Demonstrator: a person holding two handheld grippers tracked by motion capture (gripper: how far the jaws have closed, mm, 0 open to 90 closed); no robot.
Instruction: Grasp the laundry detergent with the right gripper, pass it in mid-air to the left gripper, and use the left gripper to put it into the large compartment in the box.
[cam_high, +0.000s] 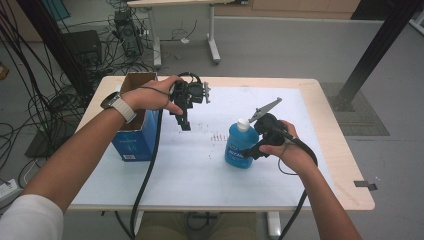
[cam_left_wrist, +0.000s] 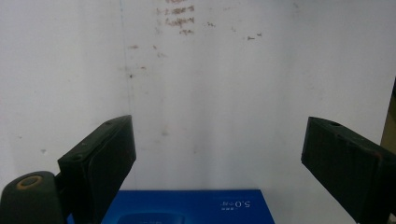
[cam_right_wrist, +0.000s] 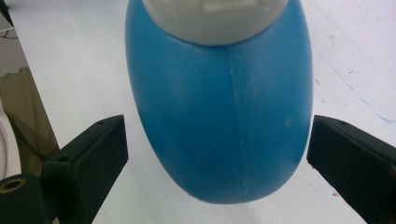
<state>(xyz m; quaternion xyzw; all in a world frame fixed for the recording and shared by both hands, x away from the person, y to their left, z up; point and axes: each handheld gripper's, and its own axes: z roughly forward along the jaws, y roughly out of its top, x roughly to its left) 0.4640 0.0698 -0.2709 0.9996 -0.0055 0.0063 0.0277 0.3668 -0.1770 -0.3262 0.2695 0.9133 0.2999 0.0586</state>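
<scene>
Bench (cam_high: 320, 165) with a white sheet (cam_high: 200, 170) over most of its top. At its left edge stands an open blue box (cam_high: 131, 142), cardboard flaps up. Right of centre stands a blue bottle (cam_high: 240, 147) with a white cap (cam_high: 243, 124), upright on the sheet, well apart from the box. Right gripper (cam_high: 256, 150) sits at the bottle's right side; in the right gripper view its fingers (cam_right_wrist: 91, 158) are spread, one to each side of the bottle's (cam_right_wrist: 219, 107) body, a gap showing on both sides, so no grip yet. Left gripper (cam_high: 184, 122) hangs above the sheet just beside the box, pointing down, fingers (cam_left_wrist: 100, 158) spread wide with nothing between them; the box's (cam_left_wrist: 187, 207) blue face shows at the bottom of the left gripper view. Judged step: taking hold of the bottle. To do it well, centre the fingers on the widest part of the body, below the cap, close evenly so the curved plastic does not squirt sideways, then lift straight.
</scene>
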